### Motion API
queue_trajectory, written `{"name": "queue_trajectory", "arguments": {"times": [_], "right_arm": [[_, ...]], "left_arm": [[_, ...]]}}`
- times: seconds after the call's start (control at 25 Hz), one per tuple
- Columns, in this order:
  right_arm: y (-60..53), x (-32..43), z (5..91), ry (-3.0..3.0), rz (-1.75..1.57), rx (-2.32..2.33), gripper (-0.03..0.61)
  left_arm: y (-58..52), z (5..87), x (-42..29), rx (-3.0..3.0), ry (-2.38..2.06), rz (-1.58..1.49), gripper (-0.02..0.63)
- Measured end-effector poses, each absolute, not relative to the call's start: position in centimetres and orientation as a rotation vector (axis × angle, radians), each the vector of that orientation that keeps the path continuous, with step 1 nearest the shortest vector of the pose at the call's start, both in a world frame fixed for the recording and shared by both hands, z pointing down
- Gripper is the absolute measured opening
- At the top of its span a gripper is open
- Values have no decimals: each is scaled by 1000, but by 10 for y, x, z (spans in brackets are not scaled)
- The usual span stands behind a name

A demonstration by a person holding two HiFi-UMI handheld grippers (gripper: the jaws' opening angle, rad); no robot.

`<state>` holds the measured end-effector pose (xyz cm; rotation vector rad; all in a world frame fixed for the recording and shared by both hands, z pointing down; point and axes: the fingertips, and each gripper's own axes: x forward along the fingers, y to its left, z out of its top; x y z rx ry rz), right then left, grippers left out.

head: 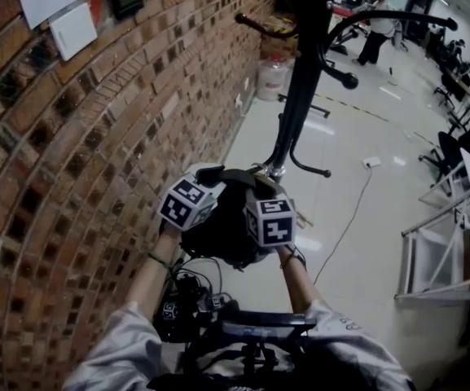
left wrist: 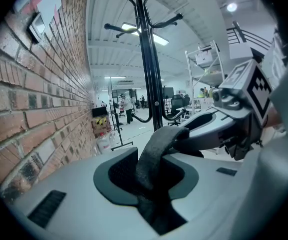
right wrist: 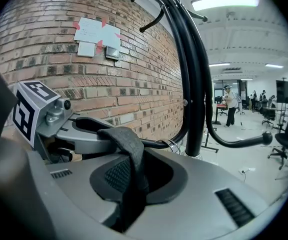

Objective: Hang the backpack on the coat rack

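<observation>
Brick wall (head: pixel 63 186) runs left of the jaws. The left gripper (left wrist: pixel 148 176) is clamped on the backpack's strap (left wrist: pixel 156 149), with the backpack (head: pixel 222 230) hanging below the jaws, and the right gripper (right wrist: pixel 134 181) pinches the same strap. The coat rack (head: pixel 304 80) stands just ahead. Its upper hooks sit high (a long lift), so the thin strap might slip from either grip or snag the low hook (right wrist: pixel 243 141).
</observation>
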<state>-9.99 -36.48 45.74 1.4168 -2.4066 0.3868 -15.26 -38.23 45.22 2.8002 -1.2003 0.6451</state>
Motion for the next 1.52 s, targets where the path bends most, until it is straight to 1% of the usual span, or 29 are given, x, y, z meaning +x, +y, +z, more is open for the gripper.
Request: {"name": "queue_trajectory", "arguments": {"times": [0.6,1.04,1.28,1.52], "right_arm": [[-380,-89,476,-2343,477,1461,58],[-391,-80,486,-2317,468,1480,67],[-389,-80,491,-2300,452,1477,91],[-384,-79,488,-2313,478,1469,103]], "left_arm": [[-417,472,-127,2910,-905,815,87],[-433,495,-112,2897,-799,923,89],[-432,498,-108,2924,-872,904,92],[-429,495,-114,2893,-1047,884,132]]}}
